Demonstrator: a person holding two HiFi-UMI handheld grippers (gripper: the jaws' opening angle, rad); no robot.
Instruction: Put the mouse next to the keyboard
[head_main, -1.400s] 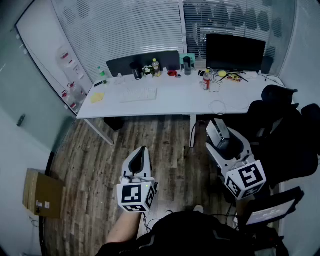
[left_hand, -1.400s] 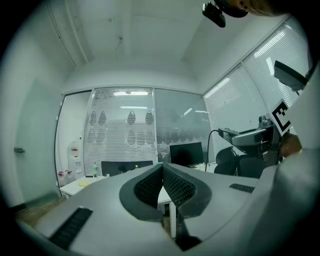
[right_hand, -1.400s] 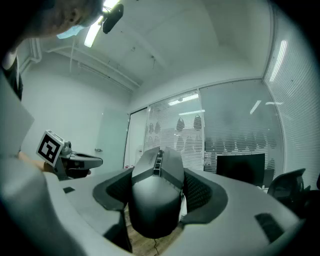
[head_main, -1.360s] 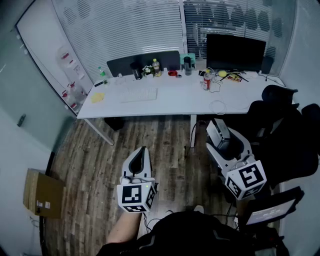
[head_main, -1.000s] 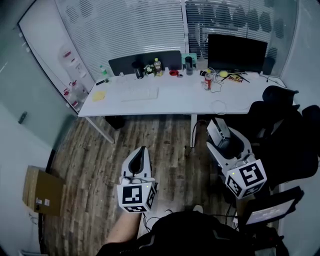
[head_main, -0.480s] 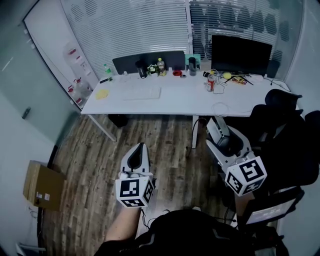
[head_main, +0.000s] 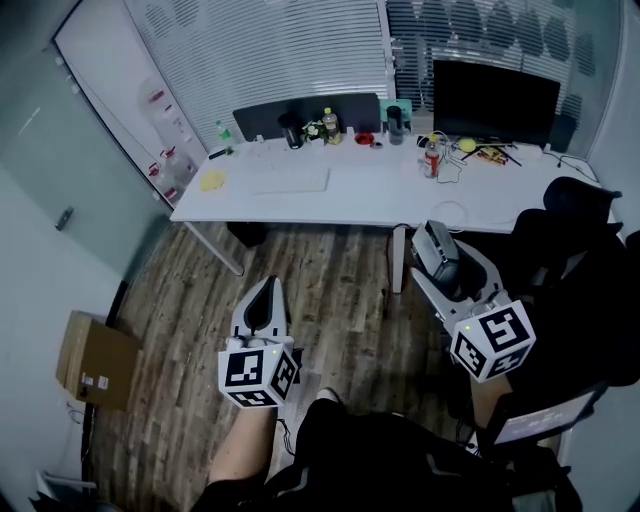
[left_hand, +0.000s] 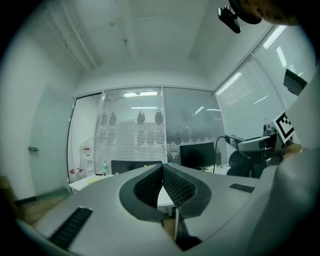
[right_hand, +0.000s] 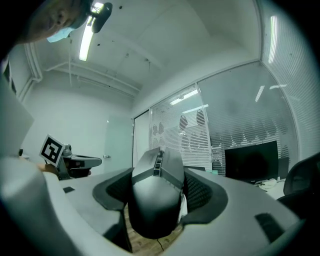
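A dark grey mouse (right_hand: 156, 192) sits clamped between the jaws of my right gripper (right_hand: 159, 196); from the head view the mouse (head_main: 437, 250) shows at the right gripper (head_main: 445, 265), held over the floor in front of the desk. My left gripper (head_main: 262, 312) hangs over the wood floor, shut with its pads (left_hand: 156, 186) meeting and nothing between them. The white keyboard (head_main: 290, 181) lies on the left half of the white desk (head_main: 380, 205), well ahead of both grippers.
A black monitor (head_main: 495, 100), bottles, cups and a red can (head_main: 432, 163) stand along the desk's back. Black office chairs (head_main: 565, 250) crowd the right side. A cardboard box (head_main: 95, 360) sits on the floor at left. Blinds cover the glass wall behind.
The head view has drifted so the desk sits a little lower and further right. Both grippers have shifted slightly in the frame; the right one still holds the mouse.
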